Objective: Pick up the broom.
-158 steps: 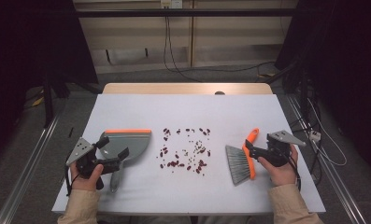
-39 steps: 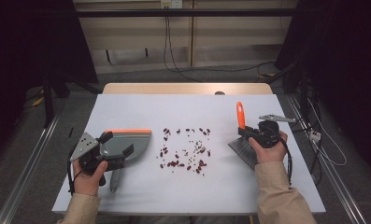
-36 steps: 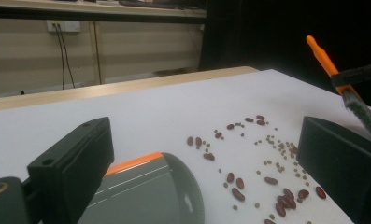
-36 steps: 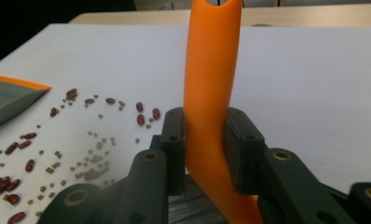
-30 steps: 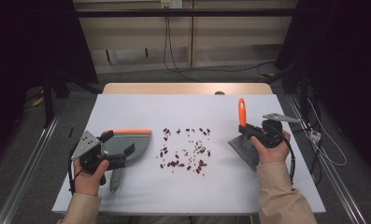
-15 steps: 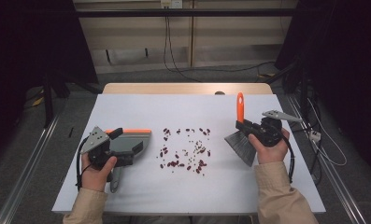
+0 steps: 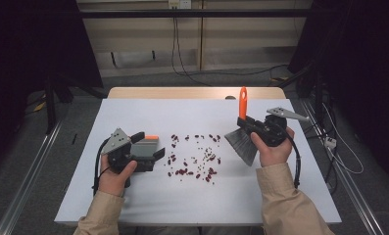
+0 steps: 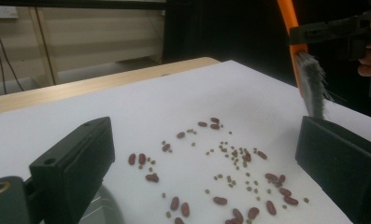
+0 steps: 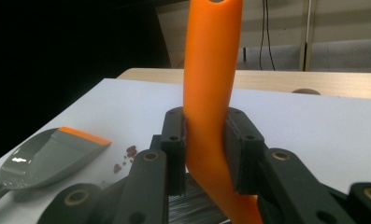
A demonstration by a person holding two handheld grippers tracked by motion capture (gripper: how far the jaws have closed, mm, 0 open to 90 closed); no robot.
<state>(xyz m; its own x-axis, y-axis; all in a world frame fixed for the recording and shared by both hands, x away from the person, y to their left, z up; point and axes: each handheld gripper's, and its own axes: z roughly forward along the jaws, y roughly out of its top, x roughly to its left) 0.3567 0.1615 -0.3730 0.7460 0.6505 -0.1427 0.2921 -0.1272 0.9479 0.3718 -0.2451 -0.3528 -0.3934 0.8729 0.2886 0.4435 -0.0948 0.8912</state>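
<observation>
Two grippers: right gripper [image 7: 255,128] jaws clamped on brush [image 7: 241,131], left gripper [image 7: 144,153] jaws' state unclear, beans [image 7: 196,155] between.

The high view looks forward and down from above my side onto the whole table [image 7: 133,205], at a distance. My left gripper view rides low and close, facing across the beans [image 8: 230,158] toward the brush [image 8: 309,88]. My right gripper view sits tight behind the brush [image 9: 211,93] handle, facing the dustpan [image 9: 47,156]; all three share the beans.
</observation>
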